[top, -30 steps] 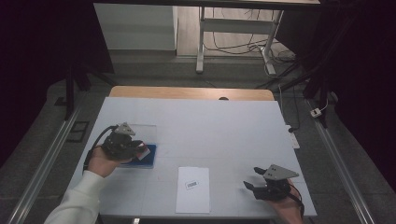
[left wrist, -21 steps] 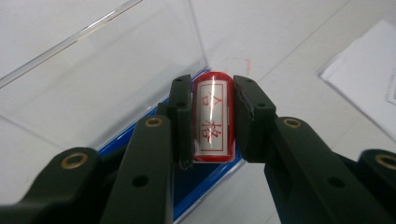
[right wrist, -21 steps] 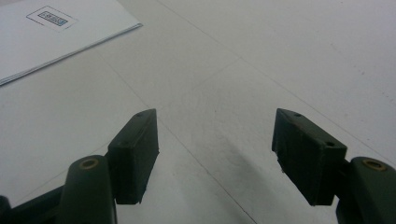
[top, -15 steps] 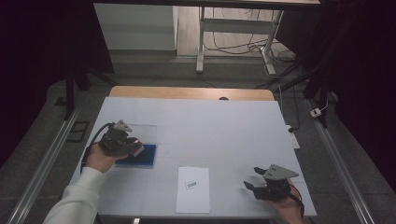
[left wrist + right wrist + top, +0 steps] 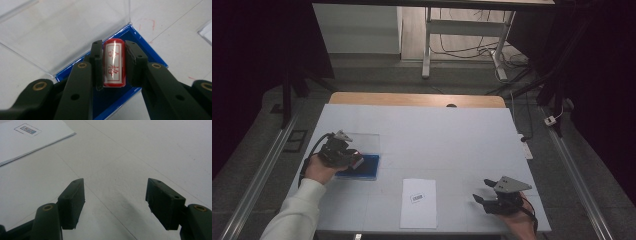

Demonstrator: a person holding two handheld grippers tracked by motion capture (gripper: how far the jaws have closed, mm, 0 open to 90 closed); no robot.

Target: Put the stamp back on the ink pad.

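A red cylindrical stamp point(image 5: 113, 63) with a white label and red characters sits between the jaws of my left gripper point(image 5: 113, 48), which is shut on it. Below it lies a shallow blue box point(image 5: 140, 47) whose clear lid point(image 5: 62, 30) is folded open behind it. In the high view, my left gripper point(image 5: 343, 152) hovers over the left end of the blue box point(image 5: 362, 167) at the table's left. Near the front right, my right gripper point(image 5: 486, 200) is held open with nothing between its fingers point(image 5: 72, 202), just above the bare table.
A white sheet of paper point(image 5: 418, 202) with a small printed code lies at the front middle of the white table point(image 5: 437, 135); its corner point(image 5: 27, 137) shows ahead-left of the right gripper. Faint red pen marks point(image 5: 147, 23) lie beyond the box.
My left gripper has shifted slightly left and back with the stamp, uncovering more of the blue box. The right gripper has not moved.
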